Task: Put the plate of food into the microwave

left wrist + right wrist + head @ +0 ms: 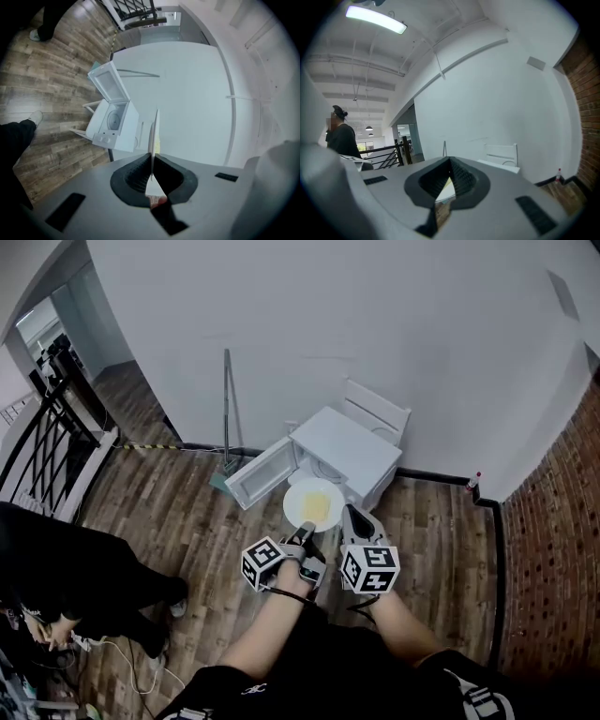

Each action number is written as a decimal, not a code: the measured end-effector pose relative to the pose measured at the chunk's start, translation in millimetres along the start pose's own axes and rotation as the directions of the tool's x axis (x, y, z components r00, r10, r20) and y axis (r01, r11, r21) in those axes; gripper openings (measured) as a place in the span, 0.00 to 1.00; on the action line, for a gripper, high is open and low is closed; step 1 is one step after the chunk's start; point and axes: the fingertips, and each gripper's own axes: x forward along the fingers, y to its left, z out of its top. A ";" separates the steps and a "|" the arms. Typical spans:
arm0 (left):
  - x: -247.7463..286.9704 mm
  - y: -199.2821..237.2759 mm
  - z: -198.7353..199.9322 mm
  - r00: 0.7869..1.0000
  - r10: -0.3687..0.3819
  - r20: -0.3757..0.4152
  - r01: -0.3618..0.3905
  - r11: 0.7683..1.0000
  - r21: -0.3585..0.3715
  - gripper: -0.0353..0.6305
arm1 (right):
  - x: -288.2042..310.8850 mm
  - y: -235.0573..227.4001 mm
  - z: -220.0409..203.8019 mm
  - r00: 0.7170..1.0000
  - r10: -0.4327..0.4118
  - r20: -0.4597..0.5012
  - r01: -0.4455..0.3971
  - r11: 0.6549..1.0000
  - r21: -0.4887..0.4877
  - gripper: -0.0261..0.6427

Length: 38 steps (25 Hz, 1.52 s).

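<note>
A white plate (314, 502) with yellow food hangs over the wooden floor, just in front of the white microwave (352, 454). The microwave stands on the floor, and its door (262, 474) is swung open to the left. My left gripper (305, 534) is shut on the plate's near rim. In the left gripper view the plate (153, 131) shows edge-on between the jaws of the left gripper (152, 159), with the open microwave (115, 126) beyond. My right gripper (352, 519) is beside the plate's right rim. In its own view the right gripper (450, 164) has its jaws together, with the plate (446, 190) showing below them.
A long-handled mop (228, 399) leans on the wall left of the microwave. A white chair (377, 409) stands behind it. A person in black (75, 577) stands at the left, near a black railing (47, 437). A small bottle (473, 482) sits by the brick wall (553, 521).
</note>
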 end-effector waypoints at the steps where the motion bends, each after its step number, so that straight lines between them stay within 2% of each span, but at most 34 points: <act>1: 6.2 -2.8 9.8 1.000 -0.005 0.006 0.005 1.000 -0.001 0.07 | 12.3 1.6 1.8 1.000 0.003 -0.004 -0.003 1.000 -0.006 0.06; 4: 24.4 -6.9 38.0 1.000 -0.008 0.015 0.008 1.000 -0.009 0.07 | 48.5 4.3 9.4 1.000 0.002 -0.007 -0.002 1.000 -0.017 0.06; 11: 80.2 -2.7 92.9 0.999 0.037 -0.016 -0.037 0.999 -0.036 0.07 | 130.5 -5.2 10.8 0.999 -0.031 -0.045 0.030 0.999 -0.017 0.06; 18: 125.4 -3.1 145.3 0.998 0.041 -0.048 -0.042 0.999 -0.020 0.07 | 198.0 -8.9 9.1 0.996 -0.059 -0.066 0.058 0.998 -0.014 0.06; 20: 133.0 1.0 153.4 0.998 0.044 -0.050 -0.045 0.999 -0.018 0.07 | 204.7 -11.3 0.2 0.994 -0.063 -0.088 0.061 0.998 -0.019 0.06; 24: 143.4 17.5 155.5 0.996 0.073 -0.050 -0.076 0.995 -0.063 0.07 | 214.6 -21.5 -16.4 0.988 -0.062 -0.139 0.060 0.998 -0.022 0.06; 27: 158.4 27.8 161.2 0.995 0.096 -0.032 -0.098 0.992 -0.084 0.07 | 235.2 -32.7 -20.1 0.986 -0.043 -0.160 0.040 0.999 -0.022 0.06; 31: 178.7 32.7 173.8 0.996 0.091 0.009 -0.090 0.993 -0.082 0.07 | 269.4 -47.1 -23.5 0.985 0.006 -0.170 -0.009 1.000 -0.014 0.06; 38: 192.8 63.3 199.4 0.985 0.112 0.130 -0.099 0.989 -0.108 0.07 | 320.5 -57.0 -51.9 0.974 0.124 -0.189 -0.136 0.989 -0.056 0.06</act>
